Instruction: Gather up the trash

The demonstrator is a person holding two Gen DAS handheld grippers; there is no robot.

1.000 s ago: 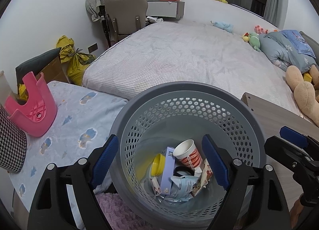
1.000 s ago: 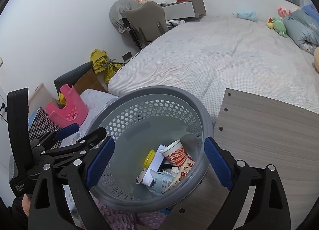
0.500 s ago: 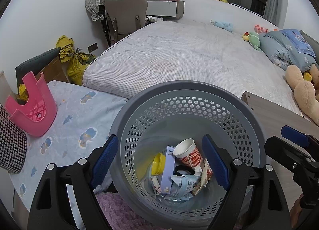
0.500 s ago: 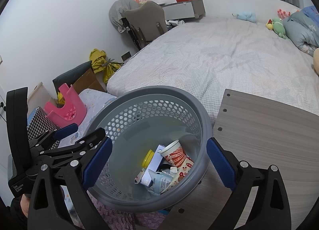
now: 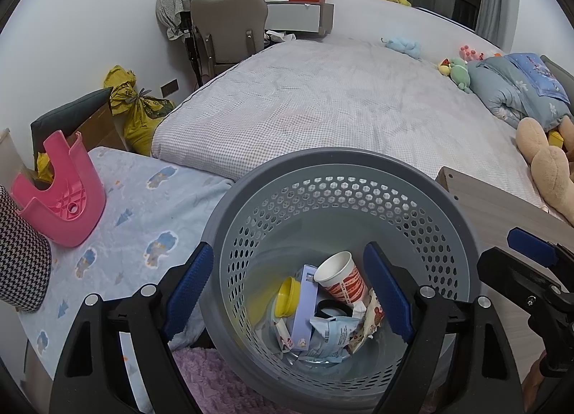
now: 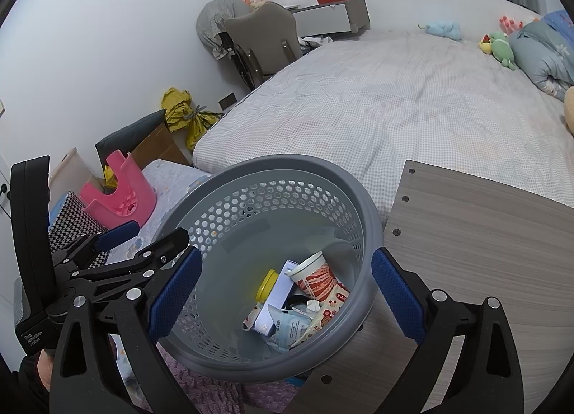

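Home bedroom, wide bed (image 5: 323, 102) (checked sheet), plush toys (image 5: 457, 71), chair (image 5: 229, 30)

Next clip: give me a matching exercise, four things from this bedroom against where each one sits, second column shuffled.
Things:
1. paper cup
2. pink stool
3. yellow bag
4. green plush toy

Places:
A. upside down on the patterned blue mat
B. on the bed beside the folded blue quilt
C. inside the grey basket
D. on the floor against the wall

Pairs: 1-C, 2-A, 3-D, 4-B
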